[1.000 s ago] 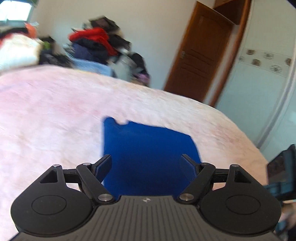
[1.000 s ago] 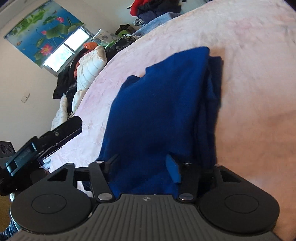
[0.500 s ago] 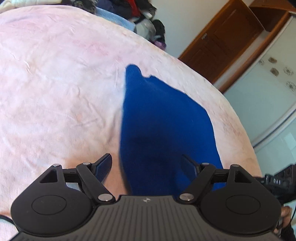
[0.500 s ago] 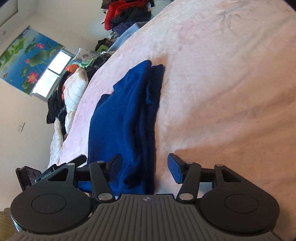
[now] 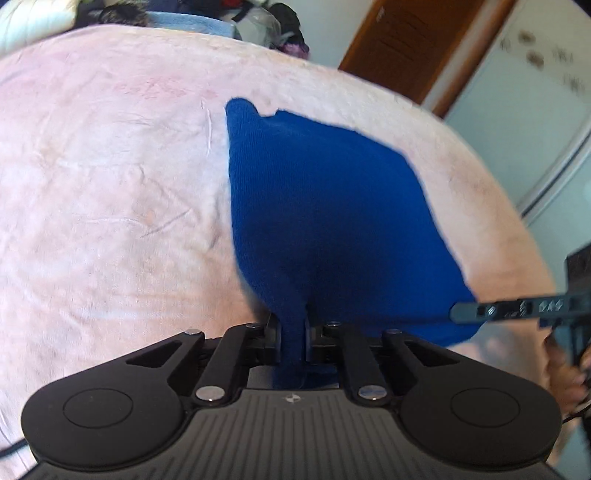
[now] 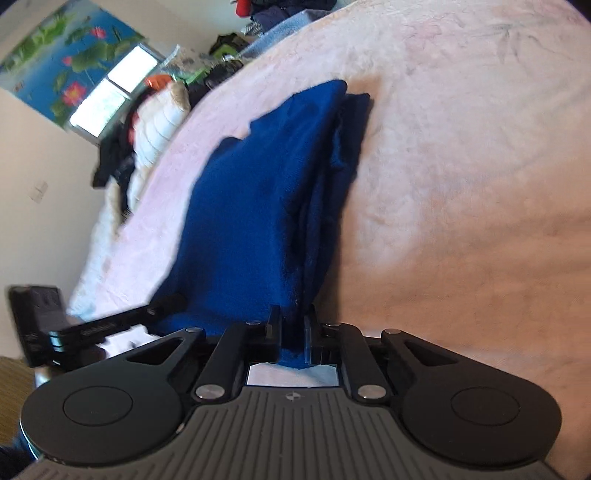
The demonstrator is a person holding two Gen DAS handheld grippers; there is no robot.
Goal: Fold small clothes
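Observation:
A dark blue folded garment (image 5: 325,206) lies on a pale pink blanket (image 5: 110,184). My left gripper (image 5: 291,332) is shut on the garment's near edge, with blue cloth bunched between the fingers. In the right wrist view the same garment (image 6: 258,206) runs away from me, with folded layers stacked along its right side. My right gripper (image 6: 291,328) is shut on its near edge too. Each gripper shows at the side of the other's view: the right one (image 5: 517,310) and the left one (image 6: 92,328).
The pink blanket (image 6: 461,184) covers a bed. Piles of clothes (image 5: 266,22) lie at the bed's far side. A white quilted item (image 6: 159,122) and dark clothes lie by a window (image 6: 110,96). A brown door (image 5: 402,48) stands at the back right.
Both grippers were open half a second ago, with the garment's near edge between their fingers. Now both have shut on that edge, and the cloth is pulled up into the jaws.

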